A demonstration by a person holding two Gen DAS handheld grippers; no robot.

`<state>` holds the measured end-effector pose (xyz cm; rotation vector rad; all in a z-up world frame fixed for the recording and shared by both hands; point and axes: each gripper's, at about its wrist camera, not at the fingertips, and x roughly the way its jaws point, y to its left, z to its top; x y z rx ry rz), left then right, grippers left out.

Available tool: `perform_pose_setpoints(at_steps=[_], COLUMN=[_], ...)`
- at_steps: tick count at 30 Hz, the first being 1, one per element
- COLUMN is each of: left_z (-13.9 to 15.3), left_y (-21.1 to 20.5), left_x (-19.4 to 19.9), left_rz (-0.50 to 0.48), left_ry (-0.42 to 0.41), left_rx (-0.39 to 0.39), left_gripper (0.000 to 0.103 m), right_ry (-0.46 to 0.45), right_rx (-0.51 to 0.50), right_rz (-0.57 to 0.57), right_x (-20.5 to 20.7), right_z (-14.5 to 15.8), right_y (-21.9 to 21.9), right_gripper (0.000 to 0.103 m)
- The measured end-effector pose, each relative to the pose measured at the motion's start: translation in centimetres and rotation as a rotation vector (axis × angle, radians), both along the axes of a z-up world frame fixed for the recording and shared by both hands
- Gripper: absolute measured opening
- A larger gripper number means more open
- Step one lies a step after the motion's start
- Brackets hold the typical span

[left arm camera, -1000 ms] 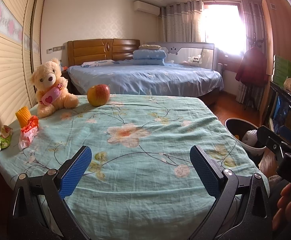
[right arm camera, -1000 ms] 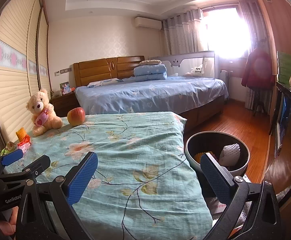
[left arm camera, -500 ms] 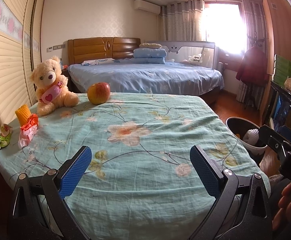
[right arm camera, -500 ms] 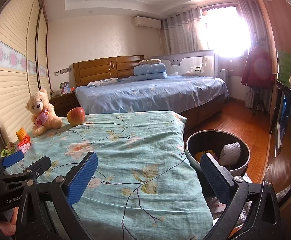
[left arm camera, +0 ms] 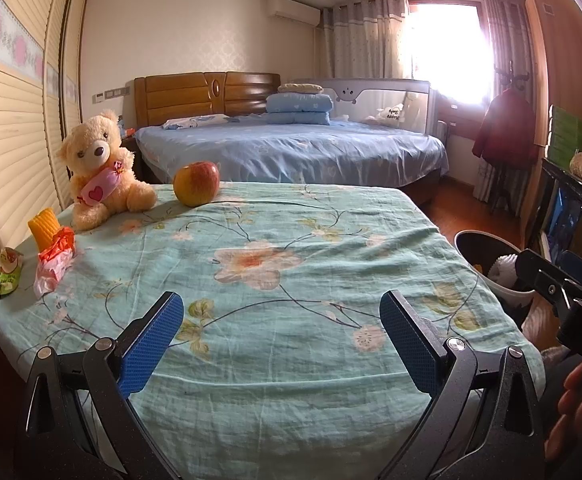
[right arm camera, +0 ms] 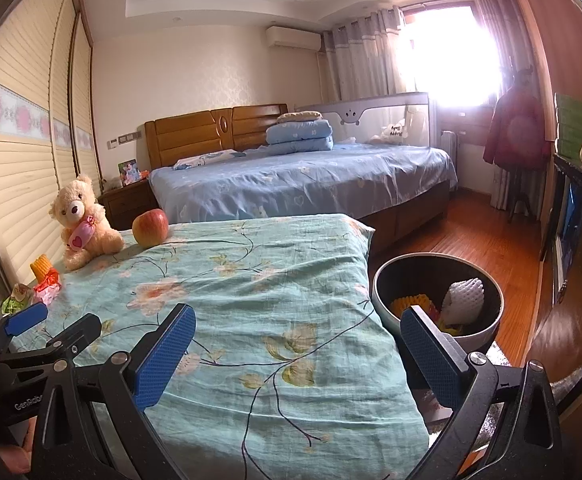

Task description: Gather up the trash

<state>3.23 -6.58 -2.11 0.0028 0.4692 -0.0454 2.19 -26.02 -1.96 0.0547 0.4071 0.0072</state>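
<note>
Two grippers, left (left arm camera: 281, 338) and right (right arm camera: 297, 350), jaws spread, empty. Crumpled red-white wrapper (left arm camera: 54, 258) and green pouch (left arm camera: 3, 272) lie far left; trash bin (right arm camera: 387, 312) right.

Right gripper (right arm camera: 297, 354): blue-padded fingers spread wide, nothing between them, over the near end of the floral cloth (right arm camera: 251, 300).
Left gripper (right arm camera: 57, 320): at the cloth's near left edge; its state cannot be told.
Bin (right arm camera: 387, 312): round, dark inside, on the floor just beside the cloth's right edge; holds a white foam net (right arm camera: 465, 295) and yellow scraps (right arm camera: 409, 303).
Apple (right arm camera: 150, 227): on the cloth's far left corner.
Teddy bear (right arm camera: 81, 226): beside the apple, to its left.
Yellow foam piece (right arm camera: 41, 266), red-and-white wrapper (right arm camera: 47, 286), green packet (right arm camera: 14, 300): along the cloth's left edge.
</note>
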Motion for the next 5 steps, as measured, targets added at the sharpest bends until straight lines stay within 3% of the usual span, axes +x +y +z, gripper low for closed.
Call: perform_pose_setpoints(at_steps=[5], left_z=[-0.5], left_y=[0.2], left_x=[0.8], left_rz=[-0.001], left_ry=[0.020], left_rx=[-0.004], left_gripper=[0.101], right_ry=[0.041], right_rx=[0.010], right_rz=[-0.001], right_x=[1.1], right_z=[-0.6], right_y=[-0.1], right_gripper=[0.103])
